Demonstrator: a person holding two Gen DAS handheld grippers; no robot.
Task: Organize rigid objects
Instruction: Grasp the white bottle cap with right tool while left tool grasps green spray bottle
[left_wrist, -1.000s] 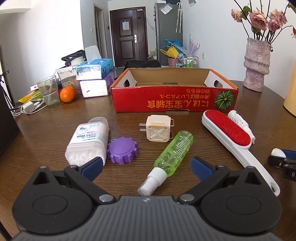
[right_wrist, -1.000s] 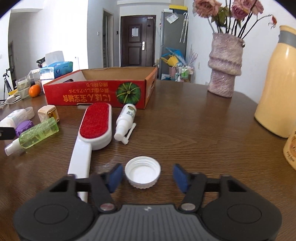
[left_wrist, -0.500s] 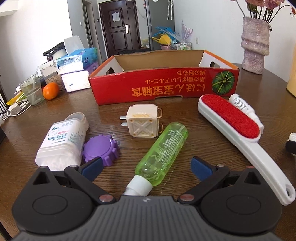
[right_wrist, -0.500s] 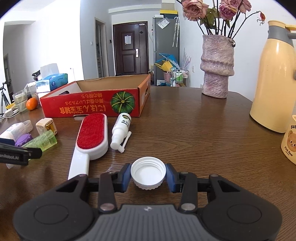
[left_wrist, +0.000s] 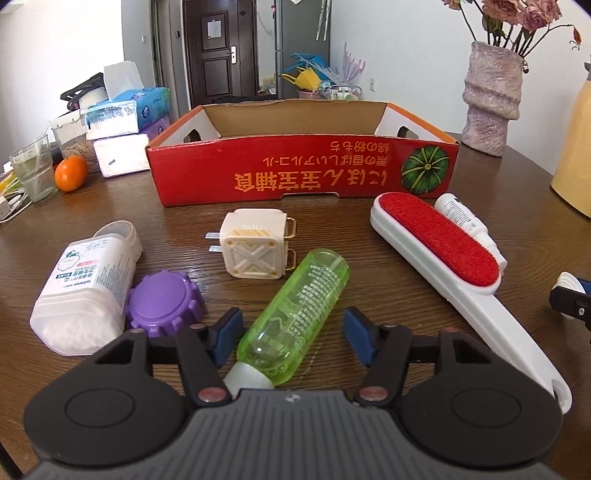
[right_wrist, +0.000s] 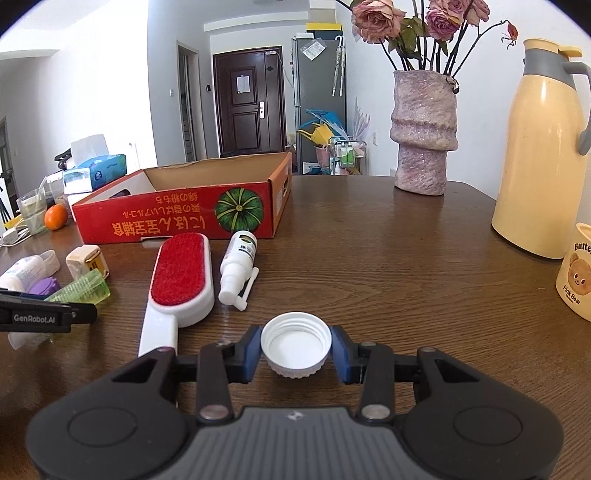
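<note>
A green spray bottle (left_wrist: 295, 314) lies on the wooden table (left_wrist: 369, 280) between the blue pads of my left gripper (left_wrist: 291, 334). The jaws are closing; a gap still shows at the right pad. Around it lie a purple toothed cap (left_wrist: 162, 302), a white cotton-swab jar (left_wrist: 88, 280), a cream plug adapter (left_wrist: 255, 243), a red-and-white lint brush (left_wrist: 439, 240) and a small white spray bottle (left_wrist: 461, 218). My right gripper (right_wrist: 295, 350) is shut on a white screw cap (right_wrist: 295, 343), open side up. The red cardboard box (left_wrist: 303, 177) stands open behind.
At the left rear are tissue packs (left_wrist: 125, 110), a glass (left_wrist: 33, 170) and an orange (left_wrist: 70, 173). A vase of dried roses (right_wrist: 424, 136), a cream thermos jug (right_wrist: 543, 155) and a bear mug (right_wrist: 576, 273) stand on the right side.
My left gripper moved forward and down over the green bottle and its jaws narrowed around it. My right gripper's jaws came together on the white cap.
</note>
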